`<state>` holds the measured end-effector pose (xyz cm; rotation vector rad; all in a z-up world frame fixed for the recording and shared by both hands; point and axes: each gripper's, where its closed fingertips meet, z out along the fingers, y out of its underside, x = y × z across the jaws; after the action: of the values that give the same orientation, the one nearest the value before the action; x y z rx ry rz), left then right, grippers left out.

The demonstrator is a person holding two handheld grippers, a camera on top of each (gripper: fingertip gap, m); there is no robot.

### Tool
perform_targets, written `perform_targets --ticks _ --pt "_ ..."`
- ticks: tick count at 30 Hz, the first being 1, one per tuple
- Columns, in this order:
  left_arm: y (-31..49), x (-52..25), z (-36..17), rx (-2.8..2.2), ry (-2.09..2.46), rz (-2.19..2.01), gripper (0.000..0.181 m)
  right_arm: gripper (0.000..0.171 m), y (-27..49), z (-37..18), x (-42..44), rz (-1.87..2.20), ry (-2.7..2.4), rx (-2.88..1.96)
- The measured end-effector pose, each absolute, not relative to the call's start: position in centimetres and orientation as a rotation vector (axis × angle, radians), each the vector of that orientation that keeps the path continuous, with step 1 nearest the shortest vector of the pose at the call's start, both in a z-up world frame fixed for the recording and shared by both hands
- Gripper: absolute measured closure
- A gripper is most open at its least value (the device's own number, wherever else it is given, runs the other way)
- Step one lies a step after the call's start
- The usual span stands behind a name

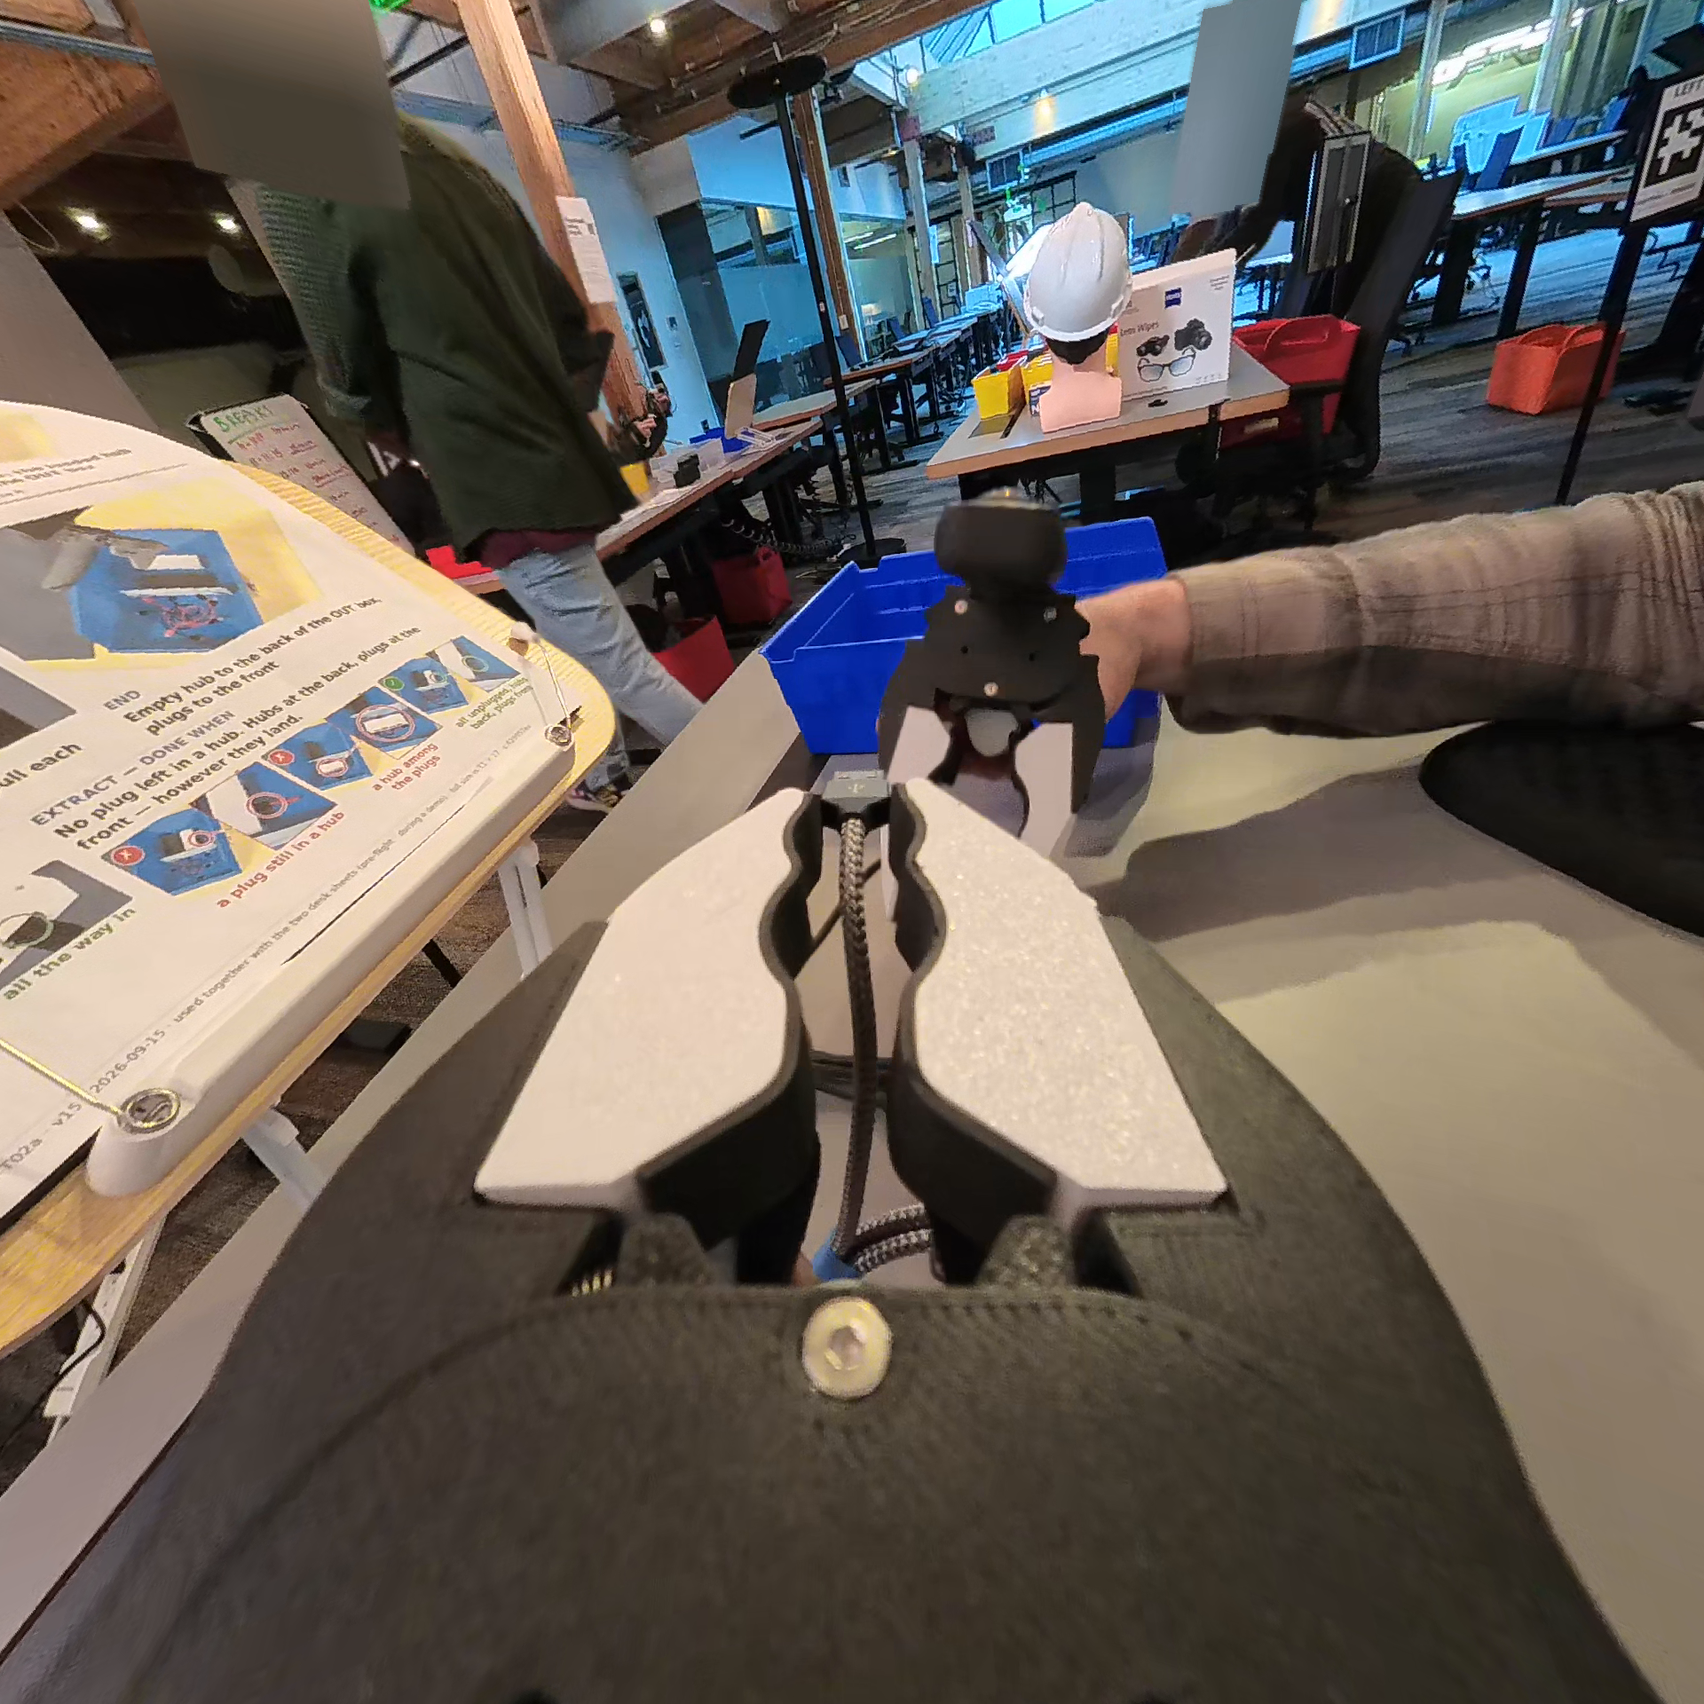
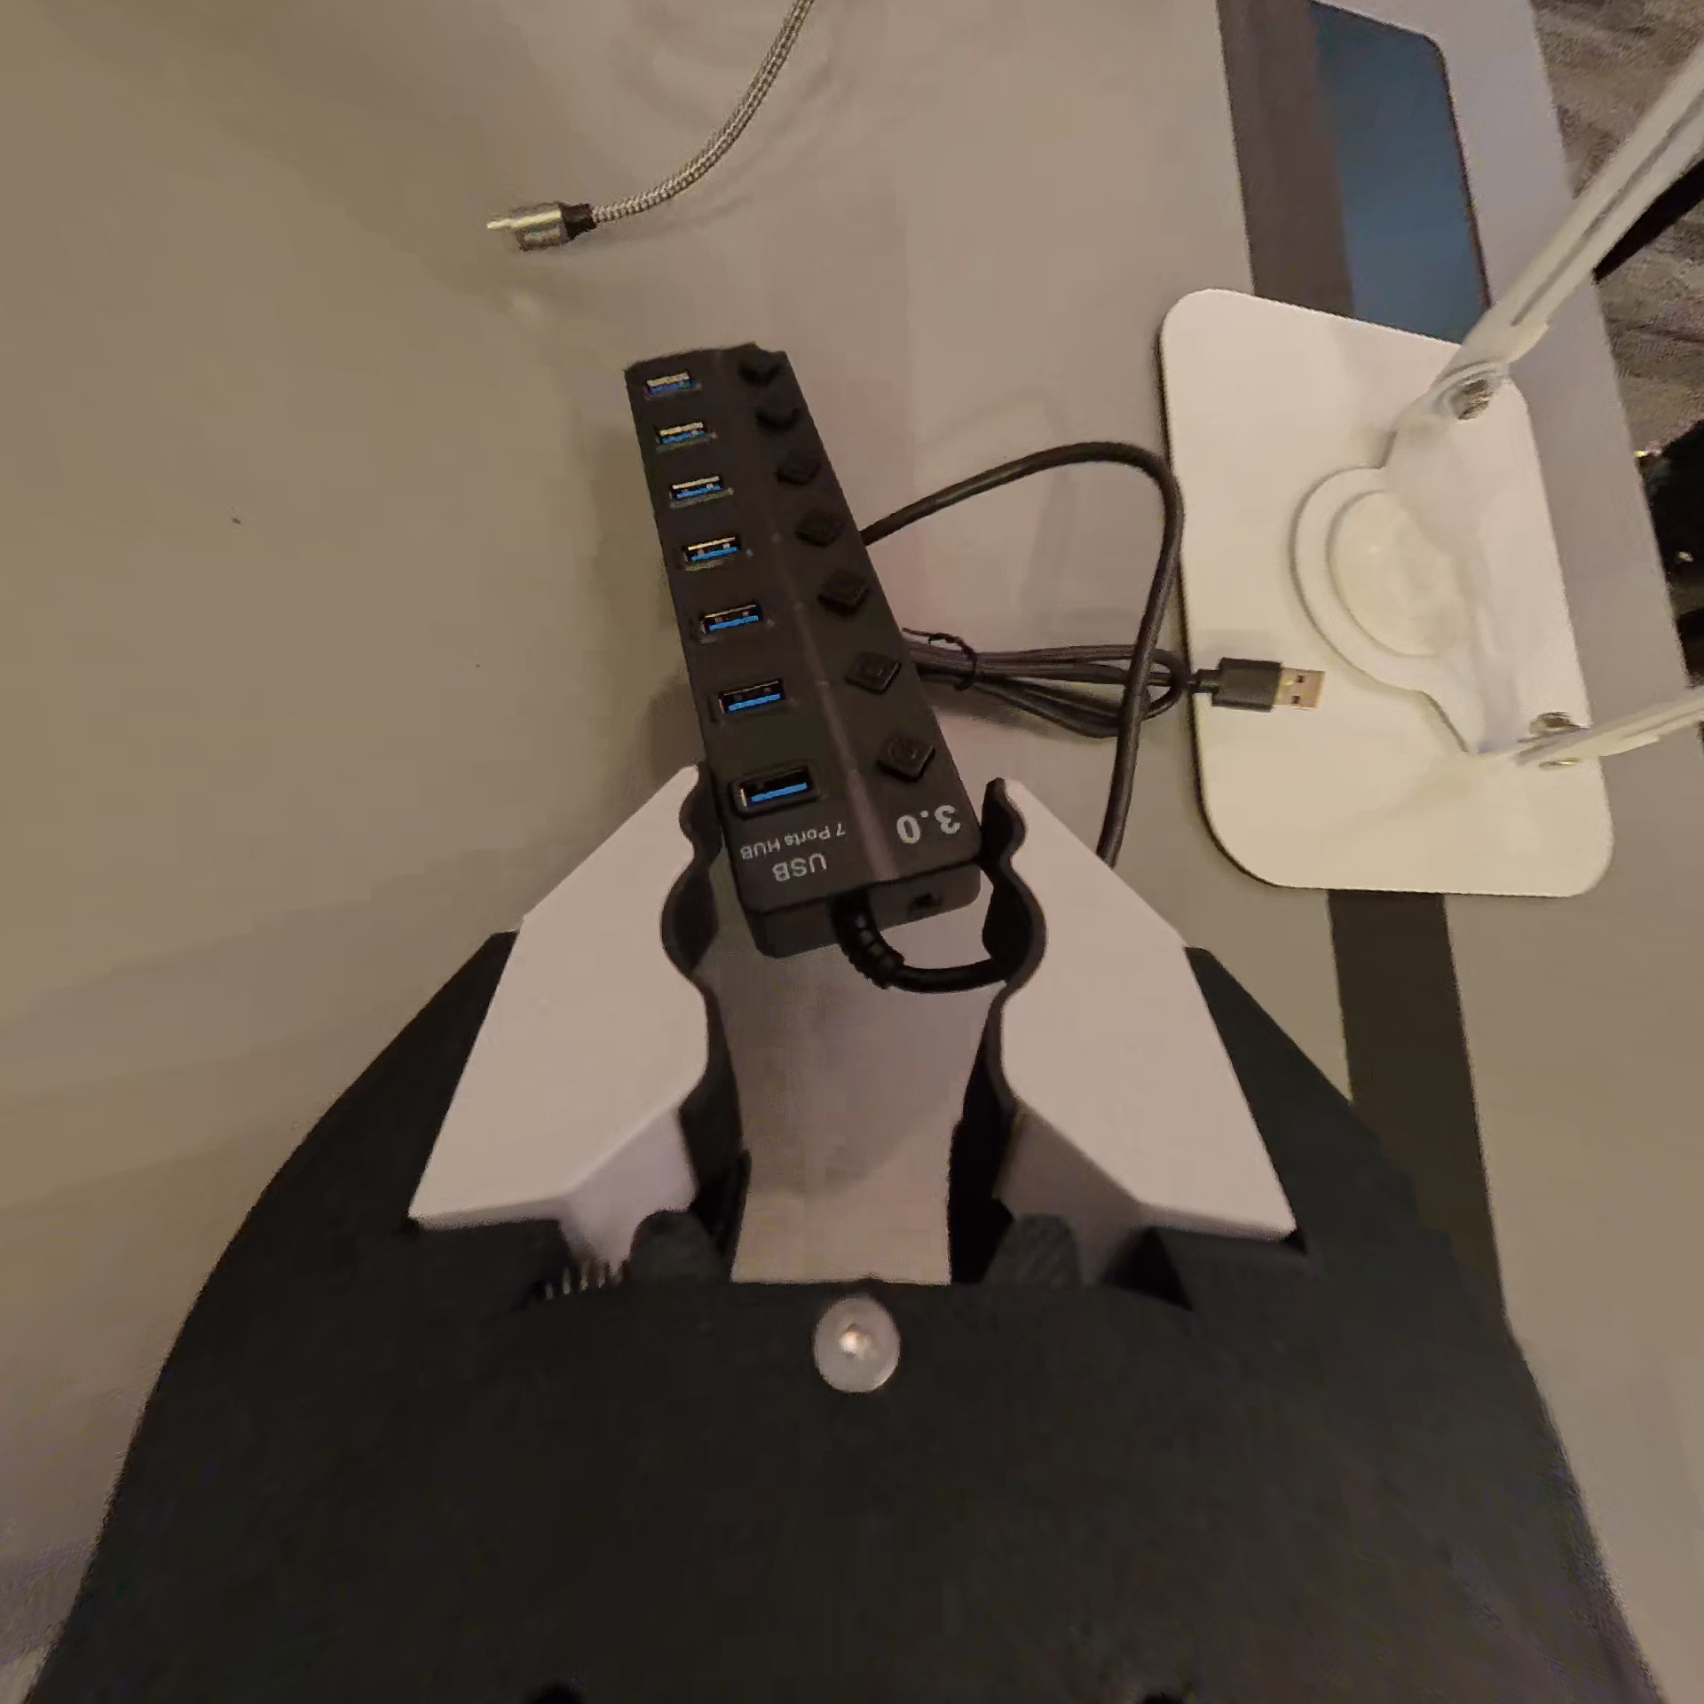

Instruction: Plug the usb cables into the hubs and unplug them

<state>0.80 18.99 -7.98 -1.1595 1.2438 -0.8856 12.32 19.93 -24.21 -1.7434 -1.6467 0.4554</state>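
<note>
Two grippers work over the grey worktop (image 2: 277, 553). The right gripper (image 2: 844, 857) has its jaws clamped on the near end of the black hub (image 2: 802, 645), likely holding it steady. The left gripper (image 1: 853, 811) pinches a braided cable (image 1: 857, 931) behind its plug (image 1: 856, 789), ready to push in.

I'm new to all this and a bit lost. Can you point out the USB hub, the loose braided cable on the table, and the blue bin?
USB hub (image 2: 802, 645): right wrist view, middle of its black body.
Braided cable (image 2: 682, 175): right wrist view, on the woven cord behind its plug.
Blue bin (image 1: 834, 659): left wrist view, on its front wall.
</note>
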Motion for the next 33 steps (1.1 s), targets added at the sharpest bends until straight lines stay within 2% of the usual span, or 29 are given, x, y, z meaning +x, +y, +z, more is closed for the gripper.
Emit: perform_targets --ticks 16,33 --pt "18.1 2.1 -9.1 -1.171 1.306 -0.869 0.168 0.118 18.5 -16.5 11.8 0.488 -1.657 -1.728" --pt "16.9 3.4 -9.5 -1.186 1.356 -0.851 0.167 0.118 17.7 -14.0 9.2 0.367 -1.716 -1.672"
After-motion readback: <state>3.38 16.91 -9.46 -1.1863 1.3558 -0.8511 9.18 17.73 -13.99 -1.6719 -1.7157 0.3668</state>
